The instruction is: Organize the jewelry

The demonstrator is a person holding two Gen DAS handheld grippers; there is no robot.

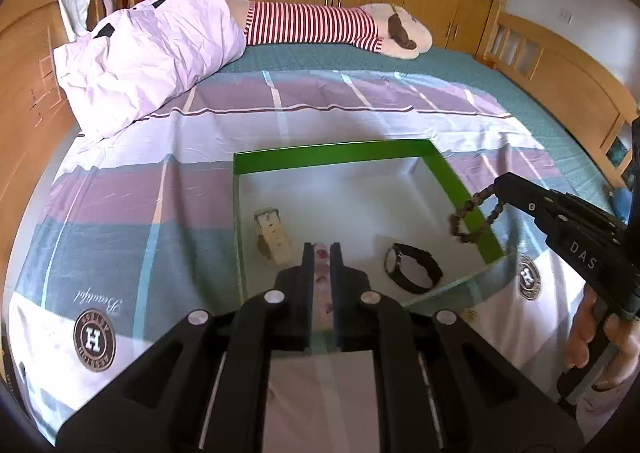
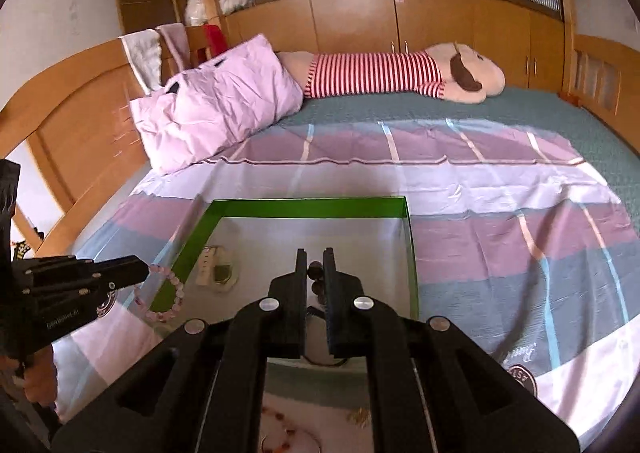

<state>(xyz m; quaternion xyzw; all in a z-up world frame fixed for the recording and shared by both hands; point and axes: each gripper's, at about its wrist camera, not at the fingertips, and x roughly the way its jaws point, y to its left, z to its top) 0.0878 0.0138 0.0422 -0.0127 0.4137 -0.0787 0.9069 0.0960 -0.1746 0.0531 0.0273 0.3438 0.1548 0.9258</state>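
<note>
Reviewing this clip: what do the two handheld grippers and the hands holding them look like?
Both the left gripper and the right gripper are matte black, with flat parallel finger plates on angular linkage arms studded with round silver pivot bolts. Seen from the left wrist view, the right gripper's body carries white lettering "DAS". A bare hand grips its handle; no sleeve or cable is visible.

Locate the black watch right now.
In the left wrist view the black watch lies on the floor of the green box, near its right wall, below the brown bead bracelet held by the right gripper.
</note>
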